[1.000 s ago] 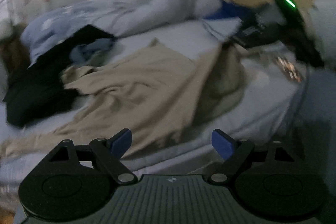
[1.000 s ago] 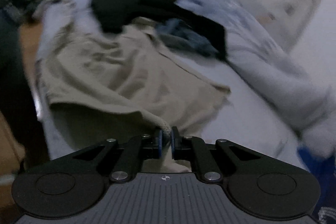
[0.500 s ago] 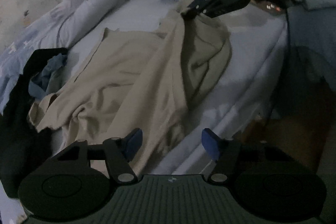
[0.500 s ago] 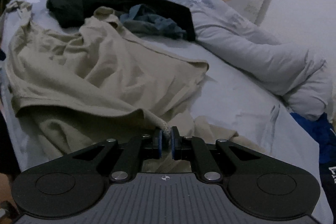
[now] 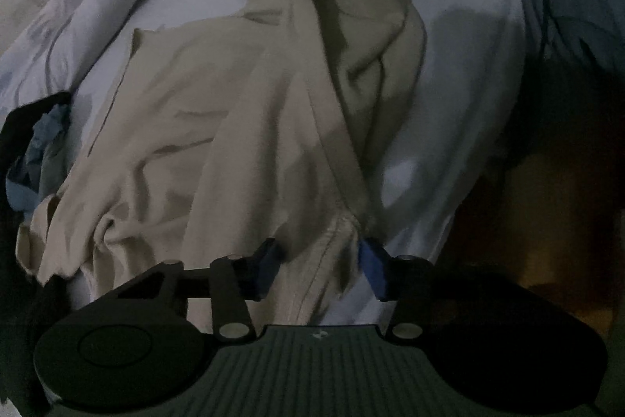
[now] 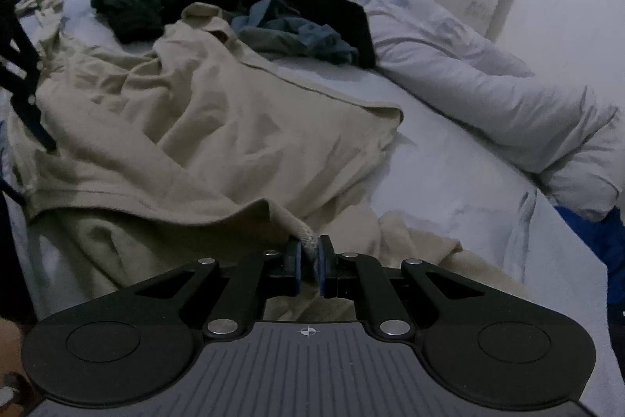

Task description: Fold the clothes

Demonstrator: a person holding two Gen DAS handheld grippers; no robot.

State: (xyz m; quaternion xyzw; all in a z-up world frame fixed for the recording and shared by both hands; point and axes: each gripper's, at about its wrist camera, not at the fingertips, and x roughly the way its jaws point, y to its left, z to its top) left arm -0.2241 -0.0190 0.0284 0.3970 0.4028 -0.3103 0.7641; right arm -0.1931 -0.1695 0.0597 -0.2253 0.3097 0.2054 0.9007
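**Both grippers at beige garment, left one closing**

Crumpled beige cotton garment is spread across the pale blue bed sheet, frame centre in both views. Right gripper: fingers nearly closed, pinching a hem corner of the garment, lower centre. Left gripper: fingers part open and closing, a seamed edge of the garment between them; can't tell if the pads press yet. Black and blue clothes pile upper centre, grey-blue duvet right.
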